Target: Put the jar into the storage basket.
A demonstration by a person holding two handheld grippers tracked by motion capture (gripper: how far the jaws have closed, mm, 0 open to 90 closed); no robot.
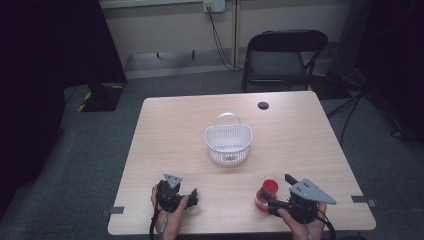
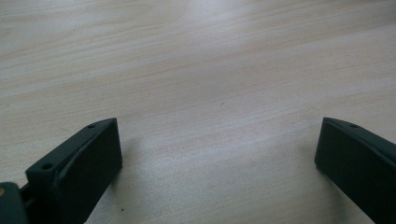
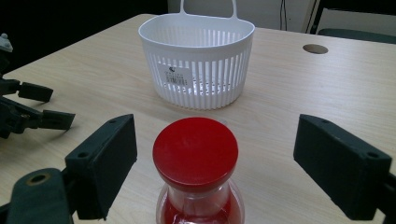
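A small clear bottle (image 1: 268, 193) with a red cap and red contents stands upright near the table's front right. In the right gripper view the bottle (image 3: 196, 154) sits between the jaws of my right gripper (image 3: 215, 135), with a gap on each side; the gripper is open. From above, that right gripper (image 1: 277, 187) reaches the bottle from the right. My left gripper (image 1: 194, 196) rests at the front left, open, and the left gripper (image 2: 217, 140) has just bare wood between its jaws. A white slatted basket (image 1: 228, 150) with a handle stands mid-table, seen beyond the bottle as the basket (image 3: 201, 70).
A round dark cable hole (image 1: 263, 105) lies in the table's far right part. A black folding chair (image 1: 280, 57) stands behind the table. The left gripper (image 3: 28, 107) shows at the left edge of the right gripper view. Both hands sit close to the front table edge (image 1: 240, 231).
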